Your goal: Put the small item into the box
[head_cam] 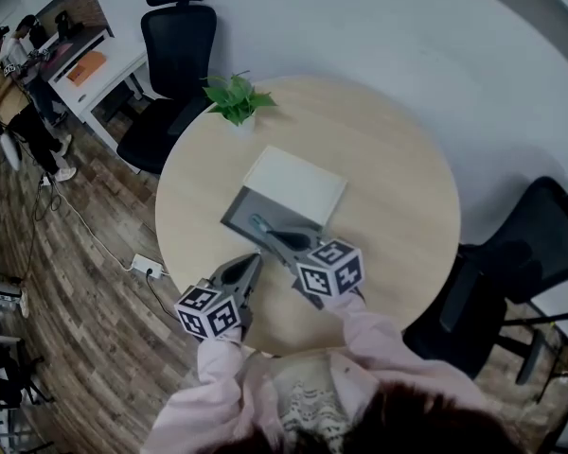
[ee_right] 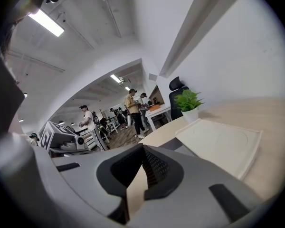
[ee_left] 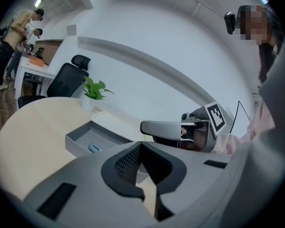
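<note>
An open grey box (head_cam: 237, 214) lies in the middle of the round wooden table (head_cam: 398, 187), with its white lid (head_cam: 295, 185) lying flat just behind it. A small blue item (head_cam: 257, 223) rests on the box floor; the left gripper view shows the item (ee_left: 94, 147) there too. My right gripper (head_cam: 273, 235) is shut and empty, its tips over the box's near end beside the item. My left gripper (head_cam: 257, 259) is shut with nothing in it, low over the table just in front of the box.
A small potted plant (head_cam: 237, 100) stands at the table's far edge. Black office chairs stand behind the table (head_cam: 175, 36) and at the right (head_cam: 511, 272). Several people (ee_right: 133, 109) stand by desks farther off. A power strip (head_cam: 147, 267) lies on the wooden floor.
</note>
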{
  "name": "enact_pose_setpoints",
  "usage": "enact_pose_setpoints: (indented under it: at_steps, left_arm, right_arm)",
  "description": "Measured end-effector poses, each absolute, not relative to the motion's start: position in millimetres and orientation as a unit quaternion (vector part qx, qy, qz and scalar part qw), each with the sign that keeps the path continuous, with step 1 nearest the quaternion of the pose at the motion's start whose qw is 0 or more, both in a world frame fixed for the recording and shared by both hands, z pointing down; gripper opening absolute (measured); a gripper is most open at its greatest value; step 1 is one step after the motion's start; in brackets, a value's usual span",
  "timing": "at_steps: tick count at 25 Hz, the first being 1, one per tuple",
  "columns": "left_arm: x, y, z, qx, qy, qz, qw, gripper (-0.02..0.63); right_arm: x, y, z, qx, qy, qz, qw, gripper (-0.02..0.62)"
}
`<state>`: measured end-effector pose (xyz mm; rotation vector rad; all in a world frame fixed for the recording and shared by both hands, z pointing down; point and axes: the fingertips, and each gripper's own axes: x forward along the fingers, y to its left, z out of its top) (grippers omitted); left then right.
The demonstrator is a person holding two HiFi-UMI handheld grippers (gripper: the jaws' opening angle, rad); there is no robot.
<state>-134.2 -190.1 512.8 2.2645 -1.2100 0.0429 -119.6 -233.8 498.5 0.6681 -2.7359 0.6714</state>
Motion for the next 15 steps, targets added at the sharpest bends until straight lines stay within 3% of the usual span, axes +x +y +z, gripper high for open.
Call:
enact_pose_setpoints:
  at_steps: [15]
  left_arm:
    - [-131.7,-189.1,501.6,0.853,-0.457,0.02,0.253,0.009]
  right_arm:
    - [-118.9,-230.8,491.4,0.218,-0.949,0.202,0.104,-0.002]
